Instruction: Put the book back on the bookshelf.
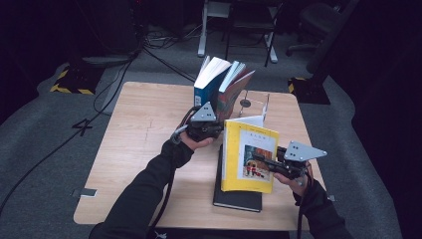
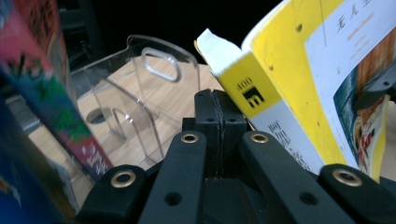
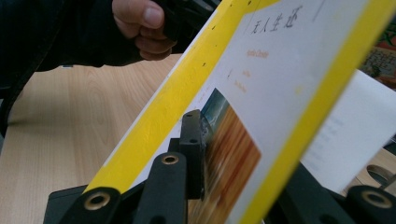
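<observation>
Two grippers work at a wooden table (image 1: pixel 139 149).

High view: the right gripper (image 1: pixel 263 162) pinches the yellow book (image 1: pixel 249 157) by its front cover and holds it upright and raised, approx. centre-right of the table. Below the yellow book a black book (image 1: pixel 238 199) lies flat on the table, near the front edge. The left gripper (image 1: pixel 211 130) sits just beside the yellow book's spine side, w/ the person's left hand (image 1: pixel 194 142) wrapped on its grip. Behind it, two more books stand leaning in a clear acrylic stand (image 1: pixel 263 107): a blue book (image 1: pixel 206 87) at left, a red-patterned book (image 1: pixel 234 94) at right, pages fanned open at the top.

Left gripper view: jaws are pressed together w/ nothing between them. Tips sit just beside the yellow book's spine (image 2: pixel 261 93); contact cannot be confirmed. The acrylic stand (image 2: pixel 140 88) is ahead, left of centre. The red-patterned book (image 2: pixel 51 79) leans at far left.

Right gripper view: jaws are clamped on the yellow book (image 3: pixel 280 84); one jaw lies against the printed cover, the other sits behind the cover. The book is tilted, its yellow edge running diagonally. The person's left hand (image 3: pixel 140 28) is at top left, past the book.
</observation>
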### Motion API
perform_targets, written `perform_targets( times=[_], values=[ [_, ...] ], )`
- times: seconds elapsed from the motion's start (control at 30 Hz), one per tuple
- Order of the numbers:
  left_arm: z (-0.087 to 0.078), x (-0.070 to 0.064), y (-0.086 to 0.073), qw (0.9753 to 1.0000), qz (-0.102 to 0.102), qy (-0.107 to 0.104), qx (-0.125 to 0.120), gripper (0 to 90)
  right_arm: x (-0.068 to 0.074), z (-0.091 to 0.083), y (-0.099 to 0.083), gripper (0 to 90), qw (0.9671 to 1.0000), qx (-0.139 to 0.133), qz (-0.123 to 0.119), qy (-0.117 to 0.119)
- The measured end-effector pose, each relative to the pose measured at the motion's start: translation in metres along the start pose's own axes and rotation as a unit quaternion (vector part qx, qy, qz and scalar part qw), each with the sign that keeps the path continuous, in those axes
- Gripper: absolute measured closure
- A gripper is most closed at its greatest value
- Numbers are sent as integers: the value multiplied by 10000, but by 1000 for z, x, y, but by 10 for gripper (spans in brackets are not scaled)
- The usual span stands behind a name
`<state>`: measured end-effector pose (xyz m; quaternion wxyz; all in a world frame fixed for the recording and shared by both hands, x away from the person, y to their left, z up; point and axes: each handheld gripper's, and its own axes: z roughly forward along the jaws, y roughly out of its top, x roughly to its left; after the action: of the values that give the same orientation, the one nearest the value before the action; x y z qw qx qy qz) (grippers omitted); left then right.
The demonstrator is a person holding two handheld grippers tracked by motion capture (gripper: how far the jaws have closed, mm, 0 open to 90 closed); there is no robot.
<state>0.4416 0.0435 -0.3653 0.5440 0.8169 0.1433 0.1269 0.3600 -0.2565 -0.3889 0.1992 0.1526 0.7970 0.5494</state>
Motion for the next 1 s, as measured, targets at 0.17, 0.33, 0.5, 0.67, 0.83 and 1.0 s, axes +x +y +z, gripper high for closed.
perform_targets(
  times=[0.17,0.33,0.5,0.67,0.83,1.0],
  values=[
    [-2,-5,13,9999,166,-38,-4,899,1,1,4,807,9998,129,-145,-20],
    [-10,-9,28,9994,341,2,-72,899,2,1,8,841,9997,15,-211,-153],
    [-17,-16,40,9988,437,-11,-211,898,4,2,10,860,9991,-65,-312,-295],
    [-20,-24,38,9986,446,-13,-276,896,9,0,8,861,9985,-122,-386,-362],
    [-24,-34,27,9987,399,-13,-305,842,16,-6,5,860,9985,-165,-422,-319],
    [-26,-40,16,9989,403,95,-196,773,19,-9,3,859,9983,-152,-477,-284]
  ],
)
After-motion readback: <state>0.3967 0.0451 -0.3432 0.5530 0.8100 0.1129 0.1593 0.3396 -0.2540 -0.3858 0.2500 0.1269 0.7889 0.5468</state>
